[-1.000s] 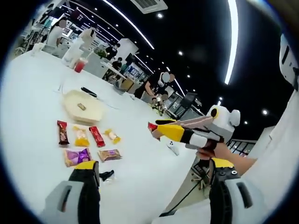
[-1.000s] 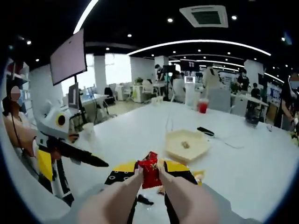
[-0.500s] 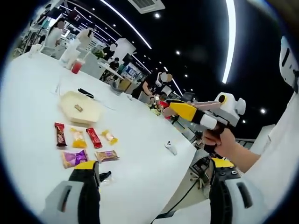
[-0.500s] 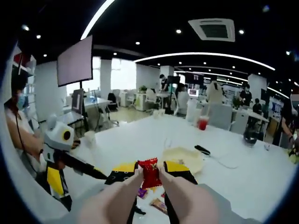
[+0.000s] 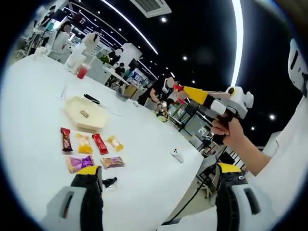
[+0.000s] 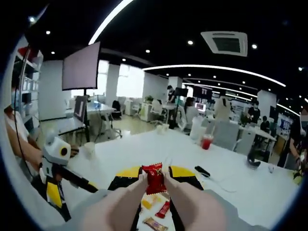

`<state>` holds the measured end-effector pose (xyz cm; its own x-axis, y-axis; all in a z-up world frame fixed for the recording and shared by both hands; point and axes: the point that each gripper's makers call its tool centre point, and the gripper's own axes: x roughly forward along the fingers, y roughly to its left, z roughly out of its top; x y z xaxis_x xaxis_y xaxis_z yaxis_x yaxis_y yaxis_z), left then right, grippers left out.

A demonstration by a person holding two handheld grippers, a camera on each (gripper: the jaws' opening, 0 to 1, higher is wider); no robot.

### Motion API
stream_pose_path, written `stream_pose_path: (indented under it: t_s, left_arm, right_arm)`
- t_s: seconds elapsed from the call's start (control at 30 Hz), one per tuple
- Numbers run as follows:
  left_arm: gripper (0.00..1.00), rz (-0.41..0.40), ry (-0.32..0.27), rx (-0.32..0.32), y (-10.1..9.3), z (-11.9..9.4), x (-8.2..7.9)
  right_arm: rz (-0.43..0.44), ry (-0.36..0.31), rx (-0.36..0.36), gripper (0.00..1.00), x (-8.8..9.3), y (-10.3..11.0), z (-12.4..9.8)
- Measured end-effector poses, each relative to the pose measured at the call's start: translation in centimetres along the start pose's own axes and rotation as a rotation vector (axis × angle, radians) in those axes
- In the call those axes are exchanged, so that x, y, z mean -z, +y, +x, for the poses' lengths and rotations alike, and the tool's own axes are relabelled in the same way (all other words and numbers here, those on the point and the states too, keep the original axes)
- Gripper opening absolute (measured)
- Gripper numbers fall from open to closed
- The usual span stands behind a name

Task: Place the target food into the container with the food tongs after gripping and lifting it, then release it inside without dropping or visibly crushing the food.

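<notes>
My tongs (image 6: 155,177) are squeezed tight on the red snack (image 6: 155,177), high over the white table (image 6: 144,149).

White table (image 5: 38,120), wide and smooth. On it: a pale tray-like container (image 5: 87,114) with a small brown piece inside; just beside it a cluster of wrapped snacks (image 5: 89,149), brown, yellow, red, purple; a black cable (image 5: 91,98); a red drink cup (image 5: 83,71) by the far edge; a small white object (image 5: 176,155) apart
</notes>
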<state>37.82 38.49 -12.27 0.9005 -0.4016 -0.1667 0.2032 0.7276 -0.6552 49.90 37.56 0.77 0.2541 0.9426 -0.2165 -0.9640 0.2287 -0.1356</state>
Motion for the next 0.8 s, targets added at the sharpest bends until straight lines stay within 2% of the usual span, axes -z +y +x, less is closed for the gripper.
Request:
stream_pose_path:
  t_s: [0.27,0.4,0.8]
  left_arm:
    - [0.99,0.004,0.001,0.0,0.0,-0.1,0.1]
    - [0.99,0.004,-0.017,-0.006,0.1,-0.4,-0.2]
    - [0.99,-0.011,-0.045,-0.035,1.0,-1.1,-0.5]
  right_arm:
    - [-0.028,-0.011,0.003,0.2,-1.4,-1.0,0.0]
    - [-0.042,-0.021,0.008,0.2,-2.2,-1.9,0.1]
    - [-0.047,-0.044,0.005,0.2,-3.9,-3.5,1.5]
